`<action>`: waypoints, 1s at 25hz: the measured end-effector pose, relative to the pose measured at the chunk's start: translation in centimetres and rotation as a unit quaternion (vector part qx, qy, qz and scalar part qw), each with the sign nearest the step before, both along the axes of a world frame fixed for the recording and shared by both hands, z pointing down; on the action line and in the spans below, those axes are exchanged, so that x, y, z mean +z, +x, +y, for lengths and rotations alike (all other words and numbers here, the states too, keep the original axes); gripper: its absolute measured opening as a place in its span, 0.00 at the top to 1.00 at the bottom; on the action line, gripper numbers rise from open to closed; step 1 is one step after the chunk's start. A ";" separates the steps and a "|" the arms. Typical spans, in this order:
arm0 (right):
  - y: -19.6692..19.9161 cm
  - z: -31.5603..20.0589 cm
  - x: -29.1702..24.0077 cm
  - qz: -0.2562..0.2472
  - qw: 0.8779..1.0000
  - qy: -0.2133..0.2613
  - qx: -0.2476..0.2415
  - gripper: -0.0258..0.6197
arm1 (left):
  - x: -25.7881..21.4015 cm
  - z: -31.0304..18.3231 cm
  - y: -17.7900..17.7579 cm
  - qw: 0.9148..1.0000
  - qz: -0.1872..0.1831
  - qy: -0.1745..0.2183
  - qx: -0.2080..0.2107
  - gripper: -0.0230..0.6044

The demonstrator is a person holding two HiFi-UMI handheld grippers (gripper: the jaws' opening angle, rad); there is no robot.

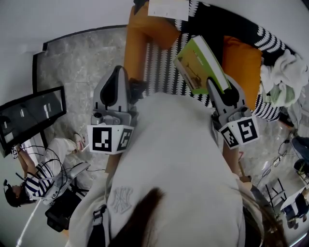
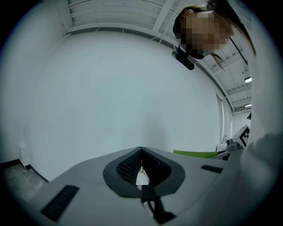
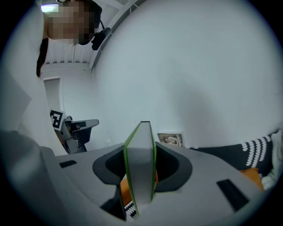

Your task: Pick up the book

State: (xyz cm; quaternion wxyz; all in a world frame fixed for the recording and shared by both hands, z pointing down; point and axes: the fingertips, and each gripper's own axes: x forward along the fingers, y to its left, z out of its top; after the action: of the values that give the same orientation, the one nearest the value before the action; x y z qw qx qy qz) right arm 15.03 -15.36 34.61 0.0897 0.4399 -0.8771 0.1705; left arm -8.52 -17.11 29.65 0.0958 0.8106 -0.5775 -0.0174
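The book (image 1: 199,62) has a green cover and hangs in the air in front of the orange couch, tilted. My right gripper (image 1: 216,88) is shut on its lower corner. In the right gripper view the book (image 3: 140,150) stands edge-on between the pads, grey page block and green covers, with my right gripper (image 3: 141,174) clamped on both sides. My left gripper (image 1: 119,73) is held up at the left, apart from the book, jaws together with nothing in them. In the left gripper view my left gripper (image 2: 142,171) faces a bare white wall, and the book's green edge (image 2: 199,154) shows at the right.
An orange couch (image 1: 145,34) carries a black-and-white patterned blanket (image 1: 231,24) and a white cloth bundle (image 1: 286,72). A second flat book or print (image 1: 168,8) lies at the top. A dark screen (image 1: 31,116) and a seated person in a striped shirt (image 1: 36,183) are at the left.
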 end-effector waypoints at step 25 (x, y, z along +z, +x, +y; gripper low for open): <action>0.7 -1.8 -0.4 -0.038 0.999 -0.011 0.016 0.72 | 0.2 -1.0 -0.1 1.000 0.003 -0.003 -0.001 0.95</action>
State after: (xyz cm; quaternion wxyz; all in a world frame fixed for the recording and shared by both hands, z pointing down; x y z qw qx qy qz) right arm 15.71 -17.13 34.18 0.0589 0.4456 -0.8710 0.1984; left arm -8.58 -18.10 29.90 0.0999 0.8094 -0.5784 -0.0185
